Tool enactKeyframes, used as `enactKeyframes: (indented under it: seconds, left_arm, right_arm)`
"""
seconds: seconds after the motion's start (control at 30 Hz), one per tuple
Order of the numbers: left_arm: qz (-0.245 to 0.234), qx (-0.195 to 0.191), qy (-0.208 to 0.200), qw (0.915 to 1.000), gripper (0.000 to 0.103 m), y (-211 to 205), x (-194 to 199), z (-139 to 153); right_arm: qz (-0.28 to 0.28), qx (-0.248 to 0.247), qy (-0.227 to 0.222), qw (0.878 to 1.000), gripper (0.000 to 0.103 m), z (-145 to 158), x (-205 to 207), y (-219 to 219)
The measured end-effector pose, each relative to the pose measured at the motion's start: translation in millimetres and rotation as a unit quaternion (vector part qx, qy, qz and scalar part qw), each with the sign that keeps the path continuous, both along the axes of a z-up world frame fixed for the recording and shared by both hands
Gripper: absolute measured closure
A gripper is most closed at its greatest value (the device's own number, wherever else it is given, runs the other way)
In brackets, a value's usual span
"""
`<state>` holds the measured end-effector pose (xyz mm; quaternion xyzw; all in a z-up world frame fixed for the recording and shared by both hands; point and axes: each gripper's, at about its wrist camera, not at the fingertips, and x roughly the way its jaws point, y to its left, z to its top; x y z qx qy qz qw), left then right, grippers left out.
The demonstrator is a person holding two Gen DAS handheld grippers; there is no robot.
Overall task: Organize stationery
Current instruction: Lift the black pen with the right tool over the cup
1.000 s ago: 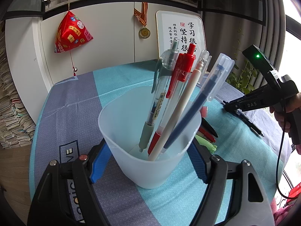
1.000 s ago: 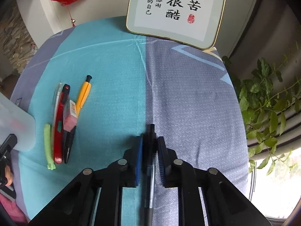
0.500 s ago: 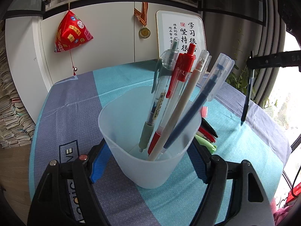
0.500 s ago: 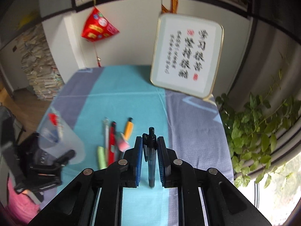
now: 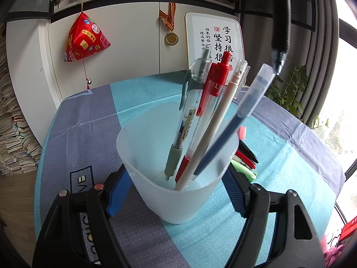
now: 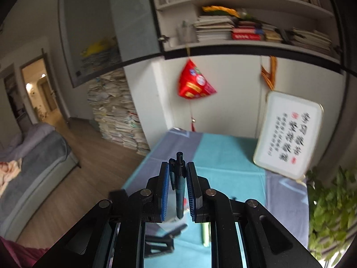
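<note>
While left tool [image 5: 176,192] clamps cup [image 5: 178,196], right tool [image 6: 177,188] around black pen [image 6: 179,192], tip only leftward

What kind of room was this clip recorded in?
Most likely a home study or bedroom: bookshelves crammed with books above white cabinets, a tall floor stack of papers, and a bed with grey bedding. A cloth-covered table holds the stationery.
</note>
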<state>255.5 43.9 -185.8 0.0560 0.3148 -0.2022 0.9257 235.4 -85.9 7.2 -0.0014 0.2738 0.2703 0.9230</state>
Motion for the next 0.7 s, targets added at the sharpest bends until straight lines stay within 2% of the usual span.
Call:
enactKeyframes:
  seconds: [0.23, 0.5, 0.7]
  left_arm:
    - [0.0, 0.0, 0.0, 1.0, 0.028, 0.0, 0.1, 0.0]
    - [0.0, 0.0, 0.0, 1.0, 0.028, 0.1, 0.1, 0.0]
    - [0.0, 0.0, 0.0, 1.0, 0.028, 0.0, 0.1, -0.1]
  right_arm:
    - [0.028, -0.007, 0.03, 0.999, 0.087, -25.6, 30.0, 38.0]
    - [0.024, -0.017, 0.082, 0.996, 0.087, -62.5, 56.2, 43.2]
    - [0.024, -0.023, 0.098, 0.995, 0.087, -76.3, 60.3, 44.5]
